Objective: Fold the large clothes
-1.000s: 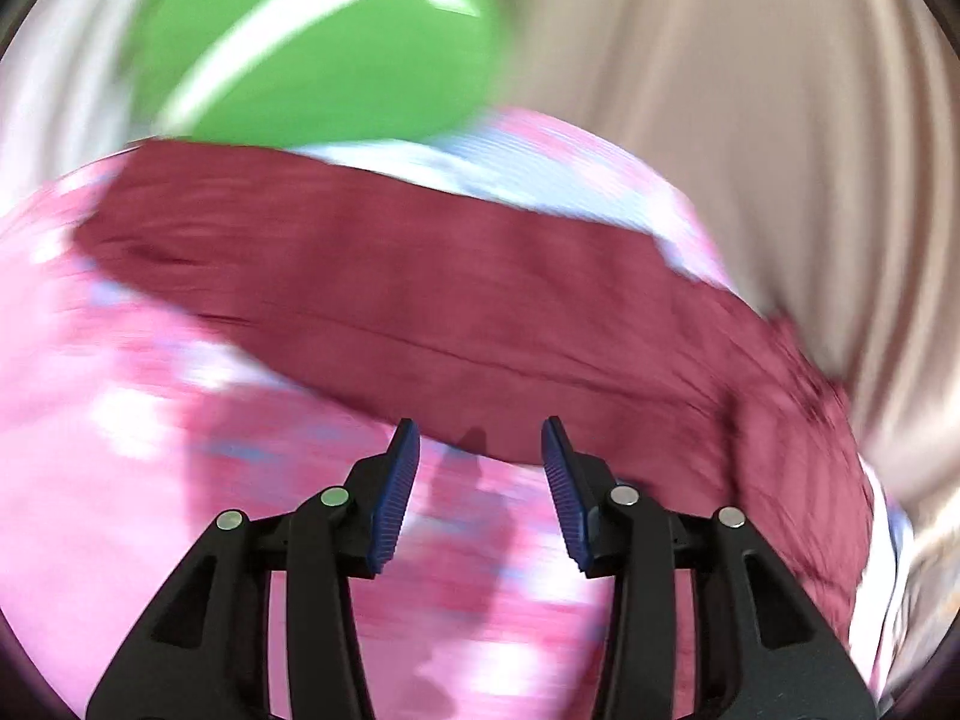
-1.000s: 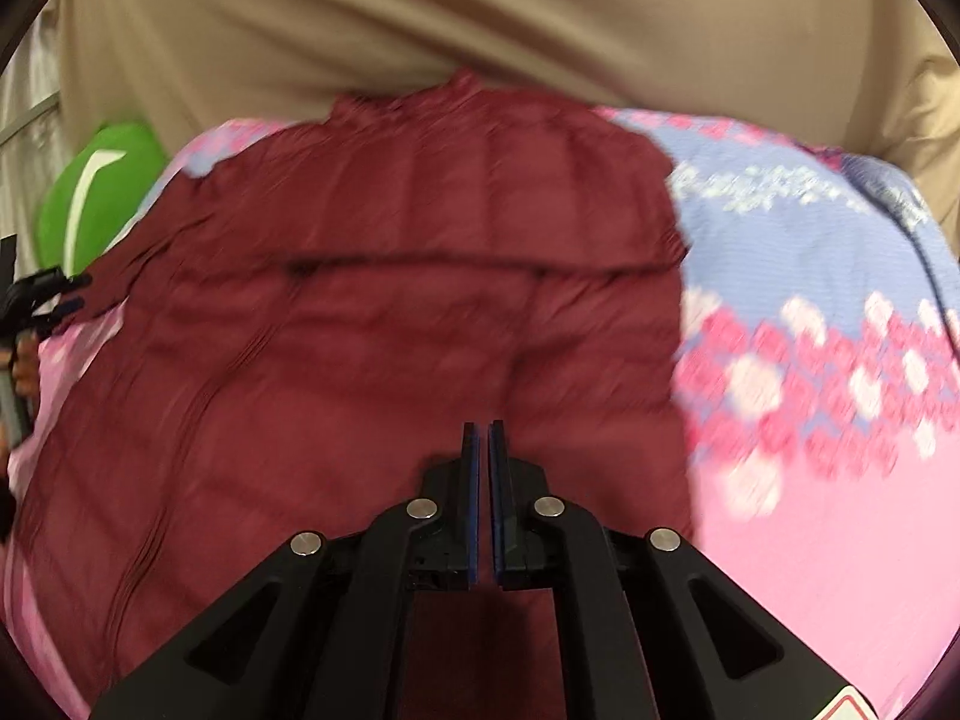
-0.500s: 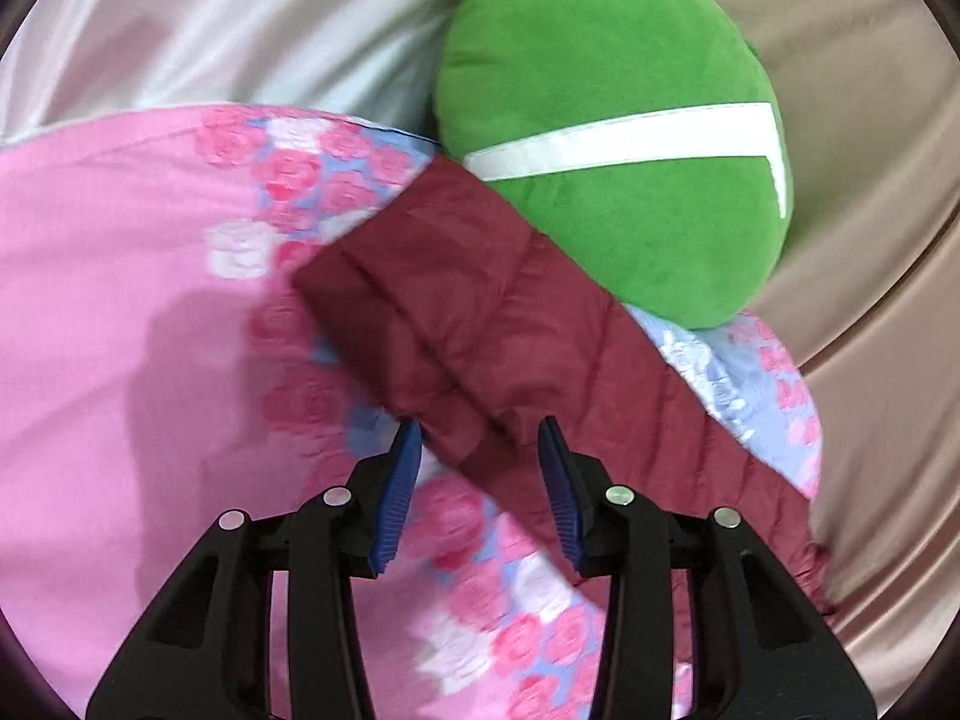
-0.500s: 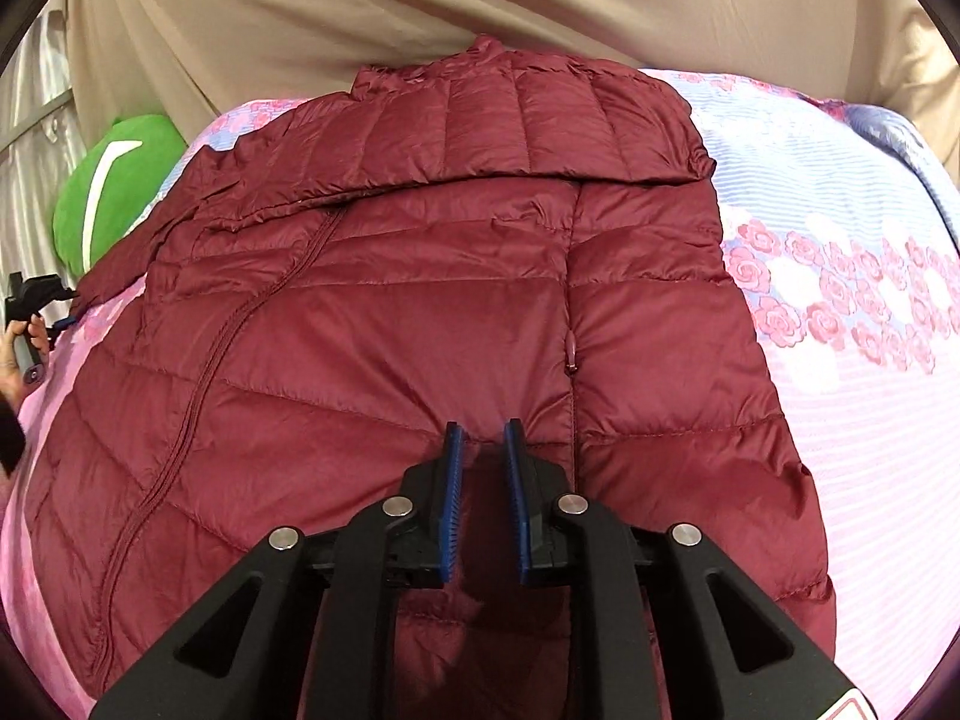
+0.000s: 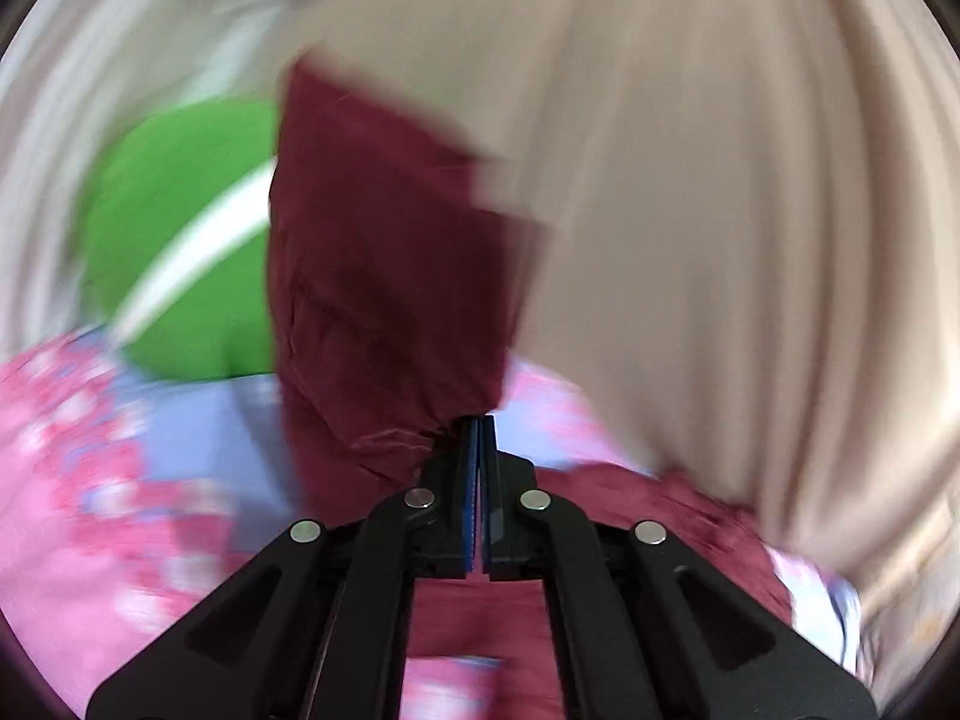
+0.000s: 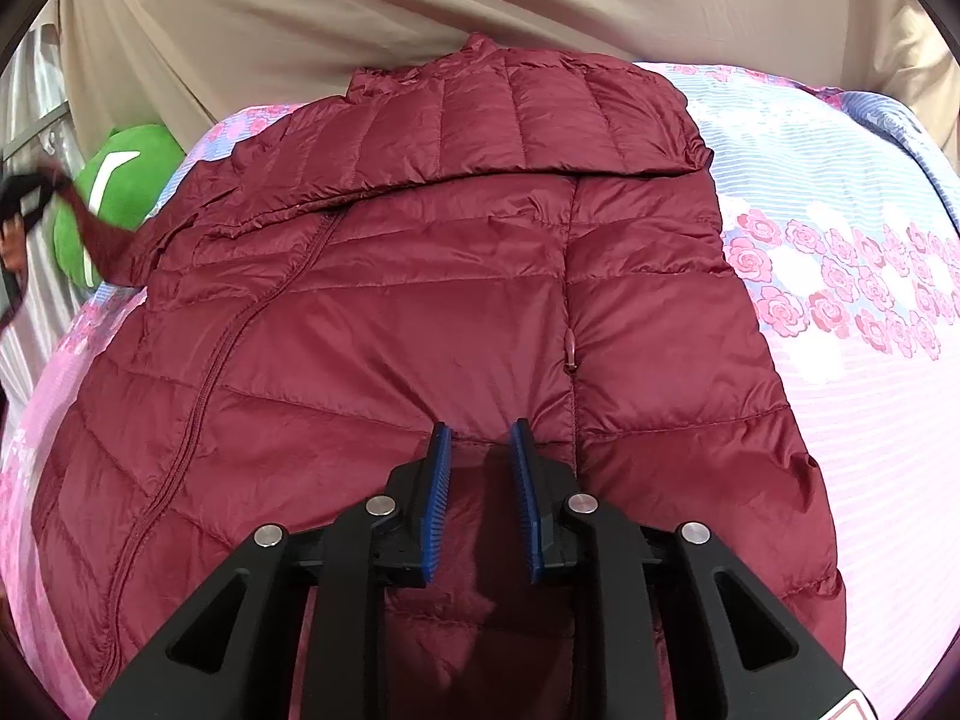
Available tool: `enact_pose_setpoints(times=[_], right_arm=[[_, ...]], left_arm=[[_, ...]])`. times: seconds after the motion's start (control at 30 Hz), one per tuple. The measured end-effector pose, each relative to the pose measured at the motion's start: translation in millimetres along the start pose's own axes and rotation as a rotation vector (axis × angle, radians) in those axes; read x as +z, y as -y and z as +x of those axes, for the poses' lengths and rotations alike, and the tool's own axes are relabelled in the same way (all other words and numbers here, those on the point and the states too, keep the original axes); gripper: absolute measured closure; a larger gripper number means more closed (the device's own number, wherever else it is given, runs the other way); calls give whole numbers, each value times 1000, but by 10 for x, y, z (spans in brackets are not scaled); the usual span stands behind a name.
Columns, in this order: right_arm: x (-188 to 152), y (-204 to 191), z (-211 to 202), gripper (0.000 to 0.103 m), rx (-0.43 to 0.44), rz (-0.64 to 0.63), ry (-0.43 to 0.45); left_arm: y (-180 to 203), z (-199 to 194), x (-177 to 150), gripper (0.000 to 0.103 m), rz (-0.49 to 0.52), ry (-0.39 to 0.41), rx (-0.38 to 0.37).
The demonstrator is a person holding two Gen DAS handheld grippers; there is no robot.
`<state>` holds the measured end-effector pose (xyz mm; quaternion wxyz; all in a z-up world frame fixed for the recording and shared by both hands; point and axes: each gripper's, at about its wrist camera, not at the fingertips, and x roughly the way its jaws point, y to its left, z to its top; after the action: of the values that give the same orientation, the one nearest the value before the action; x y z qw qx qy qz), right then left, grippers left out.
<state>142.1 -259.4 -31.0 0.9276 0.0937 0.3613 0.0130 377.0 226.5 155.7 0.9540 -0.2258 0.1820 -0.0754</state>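
A dark red quilted puffer jacket (image 6: 456, 312) lies spread on a pink and blue floral bed sheet (image 6: 840, 312), one sleeve folded across its chest. My left gripper (image 5: 480, 426) is shut on the cuff of the other sleeve (image 5: 384, 276) and holds it lifted off the bed; the view is blurred. In the right wrist view that sleeve (image 6: 102, 234) rises to the left gripper (image 6: 27, 198) at the far left. My right gripper (image 6: 480, 432) is open, its fingers just above the jacket's lower front.
A green round cushion with a white stripe (image 5: 180, 240) lies at the bed's left side, also in the right wrist view (image 6: 120, 180). Beige curtain fabric (image 6: 360, 6) hangs behind the bed. A pale curtain (image 6: 30, 96) hangs at far left.
My left gripper closed on the sleeve cuff and lifted it off the bed. My right gripper opened from shut and sits over the jacket's lower front.
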Motion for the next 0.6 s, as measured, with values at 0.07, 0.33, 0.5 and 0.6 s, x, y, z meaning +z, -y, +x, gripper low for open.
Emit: enact_pose_setpoints(times=[0.07, 0.33, 0.5, 0.6], right_arm=[[0, 3, -3, 83, 4, 3, 2], [-3, 53, -25, 75, 43, 37, 14], [-16, 65, -45, 64, 69, 44, 25], [-24, 84, -51, 60, 87, 57, 31]], left_arm=[[710, 98, -160, 103, 102, -40, -110], [2639, 937, -1689, 103, 372, -360, -270], [2834, 1471, -2561, 98, 401, -557, -228], [2677, 1456, -2598, 88, 325, -594, -254]])
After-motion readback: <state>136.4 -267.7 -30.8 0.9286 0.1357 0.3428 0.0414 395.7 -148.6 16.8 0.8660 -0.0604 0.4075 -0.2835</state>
